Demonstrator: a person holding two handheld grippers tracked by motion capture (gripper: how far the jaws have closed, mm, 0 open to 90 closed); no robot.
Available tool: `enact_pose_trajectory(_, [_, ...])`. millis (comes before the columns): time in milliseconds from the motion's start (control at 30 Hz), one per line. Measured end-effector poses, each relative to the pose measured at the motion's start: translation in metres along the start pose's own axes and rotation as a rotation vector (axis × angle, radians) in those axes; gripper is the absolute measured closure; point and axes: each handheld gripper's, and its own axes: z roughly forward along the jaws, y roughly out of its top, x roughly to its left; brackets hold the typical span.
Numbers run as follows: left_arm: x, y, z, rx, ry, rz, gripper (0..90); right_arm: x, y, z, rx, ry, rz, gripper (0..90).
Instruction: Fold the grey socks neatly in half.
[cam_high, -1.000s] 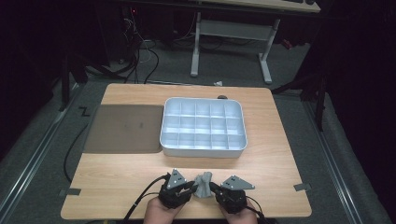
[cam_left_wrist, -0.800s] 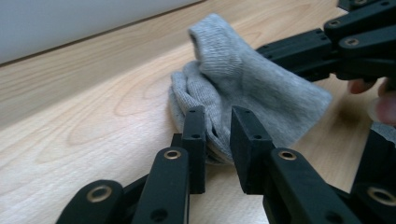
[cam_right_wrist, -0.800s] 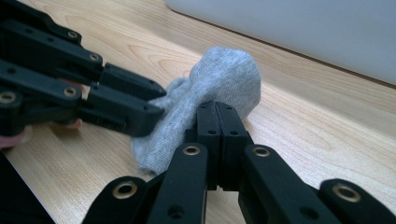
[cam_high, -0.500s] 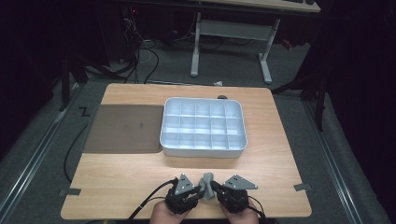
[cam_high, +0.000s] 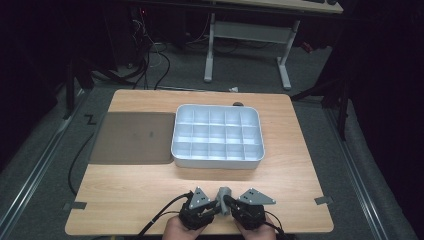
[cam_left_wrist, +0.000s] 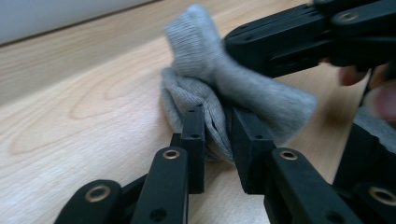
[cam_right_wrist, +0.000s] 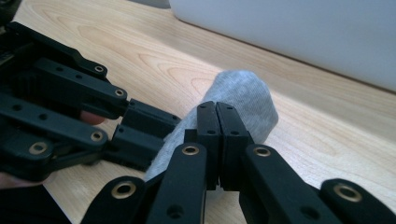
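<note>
no readable text, label, brand or number found on any surface, possibly lost to blur in the dim high view

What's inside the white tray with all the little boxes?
The white tray looks empty: every compartment seen from above shows bare bottom. Its near wall may hide a sliver of the front row.

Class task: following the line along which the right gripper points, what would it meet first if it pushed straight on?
Probably the white compartment tray; past the grey sock that the right gripper holds lies bare table, though depth is unclear.

Overhead forward-down — two close gripper-level views
</note>
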Motion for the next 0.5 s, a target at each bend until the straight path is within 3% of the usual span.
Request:
enact_pose_trajectory(267, [0.0036, -0.0013, 0.0009, 0.02, -0.043, 0.019, 70.7, -0.0016, -0.0058, 0.0081, 0.021, 0.001, 0.006, 90.0])
enact_pose_trajectory(500, [0.0055, -0.0024, -0.0012, 0.036, -0.062, 0.018, 66.9, 0.0011, -0.0086, 0.0109, 0.023, -0.007, -0.026, 90.0])
